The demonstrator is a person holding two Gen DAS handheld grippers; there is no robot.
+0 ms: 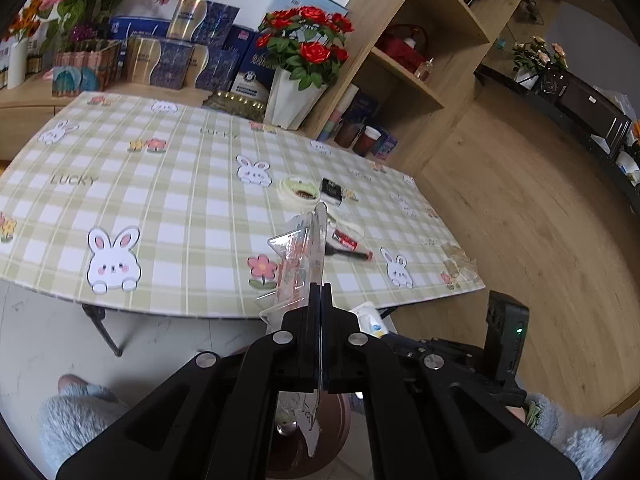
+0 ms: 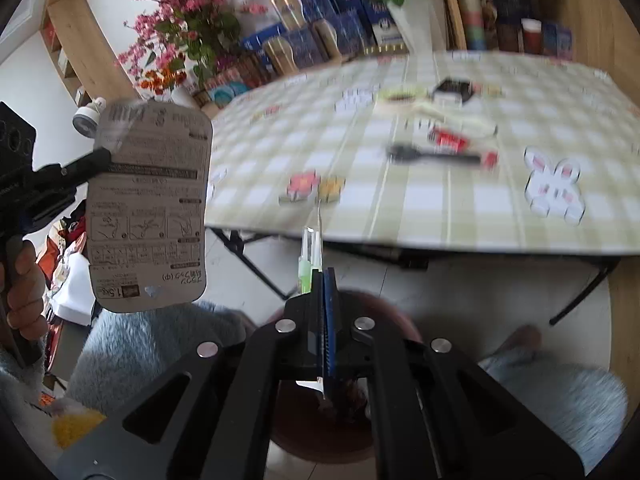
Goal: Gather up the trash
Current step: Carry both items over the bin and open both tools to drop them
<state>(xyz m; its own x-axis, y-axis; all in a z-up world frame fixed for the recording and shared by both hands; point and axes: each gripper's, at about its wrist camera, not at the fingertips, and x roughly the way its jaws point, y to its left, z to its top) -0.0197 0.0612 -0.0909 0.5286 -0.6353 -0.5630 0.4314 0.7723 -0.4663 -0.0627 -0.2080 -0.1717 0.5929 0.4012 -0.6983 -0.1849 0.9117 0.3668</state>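
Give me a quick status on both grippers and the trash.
Left gripper shut on blister pack. Right gripper shut on thin wrapper. Both over brown bin. More trash on table: black fork, tape roll.

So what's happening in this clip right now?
A person is clearing trash off a green checked tablecloth with bunny prints. The left hand-held gripper is shut on a clear plastic blister pack with a printed card back; the right hand-held gripper is shut on a thin clear-and-green wrapper. Both hang over a round reddish-brown bin on the floor. A black fork, a red-and-white packet and a black packet lie on the table.
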